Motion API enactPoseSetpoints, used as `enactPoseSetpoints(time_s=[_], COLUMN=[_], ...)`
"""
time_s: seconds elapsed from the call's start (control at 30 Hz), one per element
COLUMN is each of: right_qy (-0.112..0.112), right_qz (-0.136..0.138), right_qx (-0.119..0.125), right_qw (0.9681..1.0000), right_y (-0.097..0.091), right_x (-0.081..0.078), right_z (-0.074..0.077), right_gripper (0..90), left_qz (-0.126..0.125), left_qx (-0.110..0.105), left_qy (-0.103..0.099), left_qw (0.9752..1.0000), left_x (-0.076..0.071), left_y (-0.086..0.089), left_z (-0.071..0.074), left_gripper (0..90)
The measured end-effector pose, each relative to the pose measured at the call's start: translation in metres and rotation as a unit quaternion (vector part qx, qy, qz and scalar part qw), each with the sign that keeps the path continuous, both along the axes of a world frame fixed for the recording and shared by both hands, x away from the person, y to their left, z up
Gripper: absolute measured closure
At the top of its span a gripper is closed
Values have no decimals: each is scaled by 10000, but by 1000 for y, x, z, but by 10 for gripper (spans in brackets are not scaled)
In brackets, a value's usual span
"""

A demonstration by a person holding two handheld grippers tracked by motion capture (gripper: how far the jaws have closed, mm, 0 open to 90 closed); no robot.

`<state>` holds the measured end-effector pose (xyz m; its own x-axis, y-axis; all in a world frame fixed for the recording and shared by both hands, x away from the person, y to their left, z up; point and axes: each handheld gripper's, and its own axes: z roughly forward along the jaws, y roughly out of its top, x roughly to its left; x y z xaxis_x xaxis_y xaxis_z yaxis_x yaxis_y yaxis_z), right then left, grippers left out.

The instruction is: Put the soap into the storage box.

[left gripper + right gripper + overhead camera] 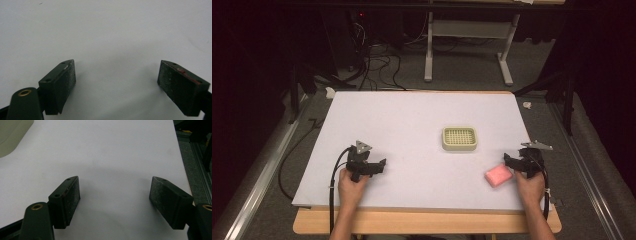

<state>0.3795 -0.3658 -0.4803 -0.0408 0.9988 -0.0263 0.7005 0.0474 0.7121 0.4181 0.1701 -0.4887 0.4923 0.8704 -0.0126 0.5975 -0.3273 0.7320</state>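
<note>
A beige slotted tray [459, 139] sits on the white board [412, 120], right of its middle. A pink block [498, 176] lies flat near the board's front right. Just right of and behind the block, my right gripper [521, 157] is held low over the board. Its jaws [115, 183] stand wide apart with only bare board between them; a corner of the beige tray [11, 137] shows at the upper left. My left gripper [367, 162] hovers near the front left, open [117, 68] over bare white surface.
The board rests on a wooden table [427, 222] whose front edge shows below it. The board's right edge and a metal rail [200, 172] lie close to my right gripper. Cables and a white frame [467, 45] stand on the floor beyond the table.
</note>
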Motion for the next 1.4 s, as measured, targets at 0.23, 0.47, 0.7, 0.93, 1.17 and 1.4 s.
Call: enactPoseSetpoints(time_s=[0.23,0.47,0.7,0.93,1.17,1.4], right_qy=[-20,-120,-466,-670,-741,-791], right_qz=[-8,-19,42,137,321,499], right_qx=[180,278,497,692,744,775], right_qw=[9998,9995,9977,9953,9940,9926], right_y=[-3,-5,-4,-5,-1,5], right_x=[-1,-3,-9,-19,-29,-38], right_z=[1,4,12,21,28,30], right_gripper=[251,250,240,214,212,192], left_qz=[2,3,6,2,2,5], left_qx=[1,2,3,9,13,16], left_qy=[1,1,-1,4,2,-1], left_qw=[10000,10000,10000,10000,10000,10000], left_x=[0,0,0,0,0,0], left_y=[0,0,0,0,0,0], left_z=[0,0,0,0,0,0], left_gripper=[156,156,156,156,155,155])
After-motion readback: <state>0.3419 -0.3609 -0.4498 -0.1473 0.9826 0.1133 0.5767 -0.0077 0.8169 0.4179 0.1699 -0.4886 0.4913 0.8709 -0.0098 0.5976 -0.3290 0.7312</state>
